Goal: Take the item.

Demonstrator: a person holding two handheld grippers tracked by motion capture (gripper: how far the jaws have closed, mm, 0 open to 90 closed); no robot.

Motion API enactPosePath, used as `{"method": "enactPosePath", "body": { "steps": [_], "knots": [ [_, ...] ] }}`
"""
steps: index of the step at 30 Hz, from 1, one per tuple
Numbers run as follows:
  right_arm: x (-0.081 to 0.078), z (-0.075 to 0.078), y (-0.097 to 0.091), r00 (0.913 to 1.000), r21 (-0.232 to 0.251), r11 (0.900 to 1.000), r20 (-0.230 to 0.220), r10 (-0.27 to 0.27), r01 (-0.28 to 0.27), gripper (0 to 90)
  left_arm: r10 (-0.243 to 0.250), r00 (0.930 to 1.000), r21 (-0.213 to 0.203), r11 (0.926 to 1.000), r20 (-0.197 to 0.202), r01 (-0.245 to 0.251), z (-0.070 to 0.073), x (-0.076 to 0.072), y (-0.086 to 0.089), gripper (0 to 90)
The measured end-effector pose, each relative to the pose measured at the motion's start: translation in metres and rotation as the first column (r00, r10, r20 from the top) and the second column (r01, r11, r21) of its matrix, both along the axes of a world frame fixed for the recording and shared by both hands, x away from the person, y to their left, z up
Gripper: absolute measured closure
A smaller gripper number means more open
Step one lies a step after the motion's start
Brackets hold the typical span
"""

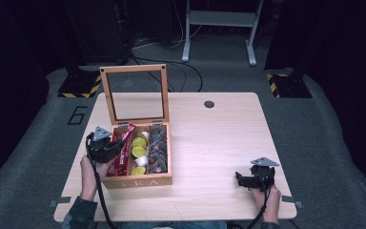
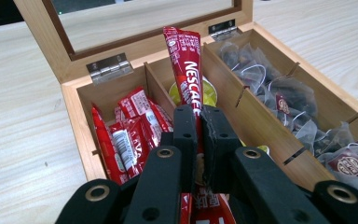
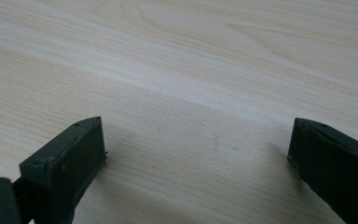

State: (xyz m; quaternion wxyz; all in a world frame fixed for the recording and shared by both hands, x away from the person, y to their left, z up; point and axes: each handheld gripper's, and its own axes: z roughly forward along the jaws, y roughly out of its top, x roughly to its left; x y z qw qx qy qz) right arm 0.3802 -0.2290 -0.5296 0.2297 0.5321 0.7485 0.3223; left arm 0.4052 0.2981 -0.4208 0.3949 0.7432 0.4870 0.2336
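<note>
A wooden tea box (image 1: pixel 143 180) stands open at the table's left, its glass lid (image 1: pixel 134 94) upright. My left gripper (image 1: pixel 113 149) is over the box's left compartment, shut on a red Nescafe stick (image 2: pixel 187 70) that rises slanted between its jaws. More red sticks (image 2: pixel 126 135) lie in that left compartment. Yellow capsules (image 1: pixel 138 151) fill the middle compartment and tea bags (image 2: pixel 279 102) the right one. My right gripper (image 1: pixel 242 179) rests low on the table at the front right, its jaws wide apart over bare wood (image 3: pixel 200 140) with nothing between them.
The wooden table (image 1: pixel 219 143) has a round cable hole (image 1: pixel 209 104) at its far edge. Beyond it stand a white metal frame (image 1: pixel 219 28) and stands with yellow-black striped bases (image 1: pixel 78 86). Cables trail from both grippers toward the front edge.
</note>
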Motion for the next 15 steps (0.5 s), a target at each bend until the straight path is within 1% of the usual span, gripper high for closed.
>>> {"method": "enactPosePath", "body": {
  "steps": [4, 8, 10, 15],
  "knots": [
    [0.0, 0.0, 0.0, 1.0, 0.0, 1.0, 0.0, 0.0, 0.0, 3.5, -0.021, 0.9997, -0.01, 0.9997, 0.008, 0.021, 0.0049, 0.0003, 0.0014, 84.8],
    [0.0, 0.0, 0.0, 1.0, 0.0, 1.0, 0.0, 0.0, 0.0, 3.5, -0.025, 0.9996, -0.019, 0.9995, 0.016, 0.025, 0.0067, -0.0004, 0.0016, 84.8],
    [0.0, 0.0, 0.0, 1.0, 0.0, 1.0, 0.0, 0.0, 0.0, 3.5, -0.035, 0.9992, -0.026, 0.999, 0.017, 0.036, 0.0067, -0.0007, 0.0013, 84.8],
    [0.0001, 0.0, -0.0001, 1.0, 0.001, 1.0, 0.0, 0.0, 0.0, 3.5, -0.054, 0.9983, -0.022, 0.9983, 0.02, 0.055, 0.0089, 0.0007, -0.0031, 84.8]
  ]
}}
